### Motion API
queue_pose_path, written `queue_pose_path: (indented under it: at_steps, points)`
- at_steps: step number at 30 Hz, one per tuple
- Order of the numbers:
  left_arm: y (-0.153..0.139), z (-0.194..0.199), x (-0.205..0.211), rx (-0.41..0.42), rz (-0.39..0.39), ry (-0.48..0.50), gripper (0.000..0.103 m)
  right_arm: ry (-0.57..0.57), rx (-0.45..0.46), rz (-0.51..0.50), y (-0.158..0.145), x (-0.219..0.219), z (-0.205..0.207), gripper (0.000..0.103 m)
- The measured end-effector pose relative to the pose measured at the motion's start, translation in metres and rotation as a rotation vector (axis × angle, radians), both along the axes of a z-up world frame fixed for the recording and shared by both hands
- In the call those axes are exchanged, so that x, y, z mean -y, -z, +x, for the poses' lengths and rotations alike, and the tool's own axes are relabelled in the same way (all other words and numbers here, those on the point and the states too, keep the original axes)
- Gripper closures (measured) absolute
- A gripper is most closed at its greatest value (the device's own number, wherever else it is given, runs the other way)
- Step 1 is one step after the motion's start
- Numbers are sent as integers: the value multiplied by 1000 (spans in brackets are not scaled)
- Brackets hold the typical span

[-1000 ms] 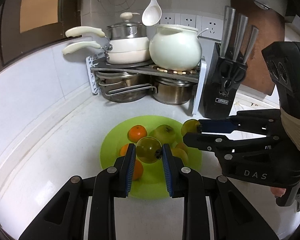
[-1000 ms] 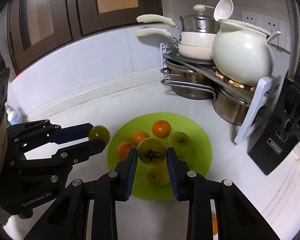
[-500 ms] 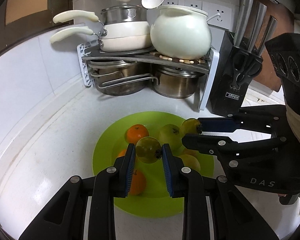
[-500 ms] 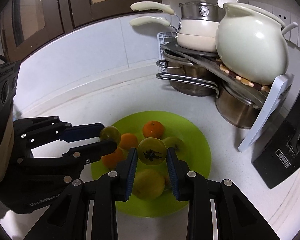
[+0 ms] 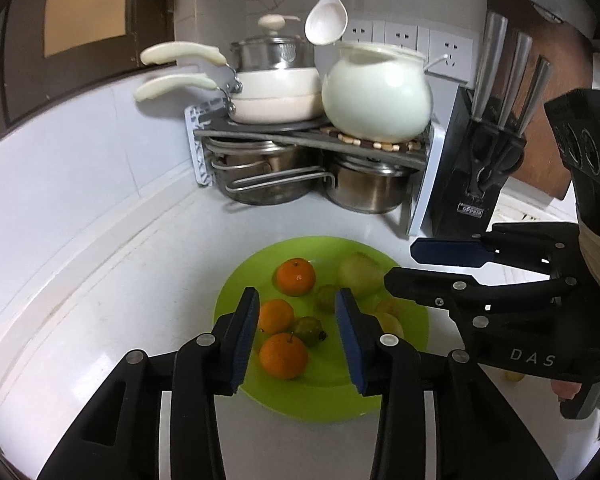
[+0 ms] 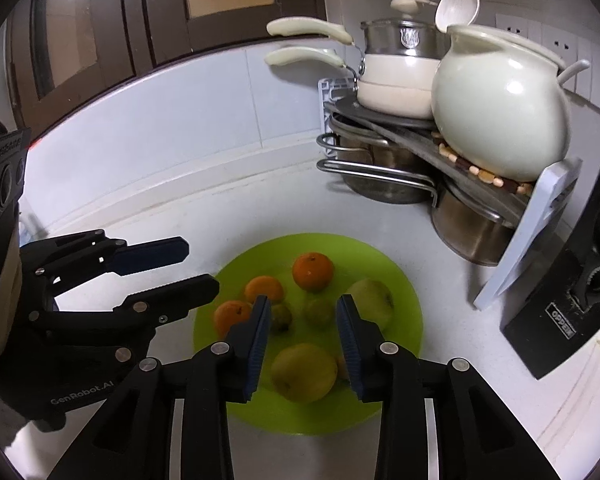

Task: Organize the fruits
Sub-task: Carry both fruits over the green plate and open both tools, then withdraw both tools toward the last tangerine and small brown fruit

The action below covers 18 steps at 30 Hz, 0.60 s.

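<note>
**Both grippers released above the fruit plate**

The left gripper [image 5: 296, 314] was spread wide with nothing between its blue pads, positioned over the green plate [image 5: 404, 380] on the white bench [image 5: 100, 280]. The right gripper [image 6: 302, 320] was likewise released and empty, over the same plate. In the left wrist view, the right gripper entered from 3 o'clock.

All visible fruit lay on the plate. In the right wrist view, three oranges sat toward 10 to 12 o'clock, one of them [image 6: 313, 272] farthest back. Two small green fruits [image 6: 319, 312] lay near the plate's centre. A pale apple [image 6: 371, 298] was at 2 o'clock and a yellow fruit [image 6: 304, 372] at 6 o'clock.

A pot rack [image 6: 420, 128] stood beyond the plate.
</note>
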State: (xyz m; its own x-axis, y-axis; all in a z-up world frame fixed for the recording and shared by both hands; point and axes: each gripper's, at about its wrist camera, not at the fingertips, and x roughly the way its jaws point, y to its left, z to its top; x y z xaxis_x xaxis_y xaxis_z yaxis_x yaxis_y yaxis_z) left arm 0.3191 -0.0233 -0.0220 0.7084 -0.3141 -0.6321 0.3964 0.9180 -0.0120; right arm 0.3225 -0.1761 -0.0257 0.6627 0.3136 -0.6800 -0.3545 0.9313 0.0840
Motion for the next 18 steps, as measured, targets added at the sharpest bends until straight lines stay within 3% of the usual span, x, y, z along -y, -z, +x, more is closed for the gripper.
queue_pose_path:
  at_steps: [7,18]
  points:
    - [-22,-29,-3,37,-47,-1,57,33,85,2,-22,6,-34,62]
    - [-43,-70,10,101,-57,55,43,162,183,-15,-50,30,-90,48]
